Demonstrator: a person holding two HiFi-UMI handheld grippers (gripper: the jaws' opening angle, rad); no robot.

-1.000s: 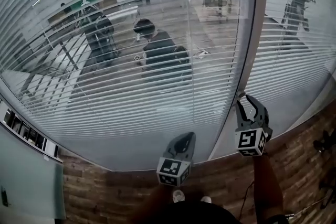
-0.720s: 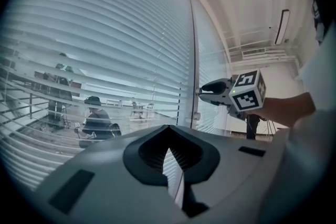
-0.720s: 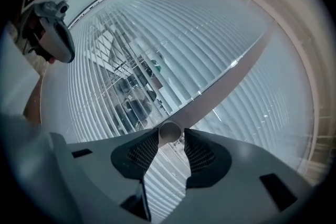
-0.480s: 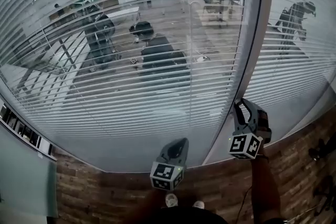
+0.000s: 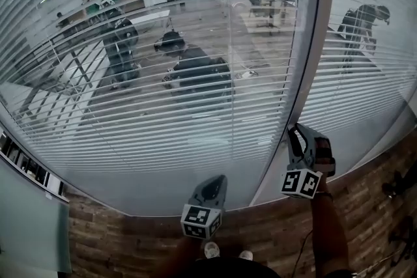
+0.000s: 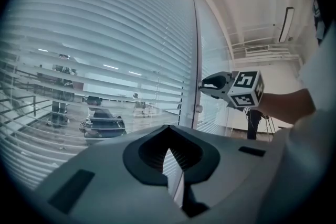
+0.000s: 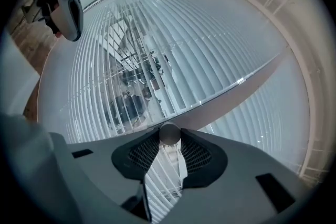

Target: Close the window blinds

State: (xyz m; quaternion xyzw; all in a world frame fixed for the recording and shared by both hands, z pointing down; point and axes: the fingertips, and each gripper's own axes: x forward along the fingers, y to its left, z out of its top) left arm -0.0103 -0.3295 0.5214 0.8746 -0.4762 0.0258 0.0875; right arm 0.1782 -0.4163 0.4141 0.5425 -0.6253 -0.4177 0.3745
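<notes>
Blinds (image 5: 195,114) of pale horizontal slats fill the glass wall in front of me, in two panes split by a grey upright frame post (image 5: 315,55). The slats sit tilted open. Through them I can see into the room beyond, where one person in dark clothes (image 5: 195,68) is behind the left pane and a second person (image 5: 361,19) is behind the right pane.

My right gripper (image 5: 294,131) is up against the lower part of the post. In the right gripper view a small round knob (image 7: 169,134) sits at the tips of its jaws, pinched from both sides, and the jaws have just been closing a little on it. The gripper is rolled over, so the slats run nearly upright in that view.

My left gripper (image 5: 217,180) hangs lower and further left, near the bottom edge of the left pane and well apart from the knob. Its jaws are pressed together at the tips with nothing between them.

The print I can make out is the black-and-white square markers on each gripper's cube (image 5: 301,183), which are block patterns and not letters. Below the glass runs a wooden floor (image 5: 117,237), with my shoes (image 5: 212,249) at the bottom of the head view
</notes>
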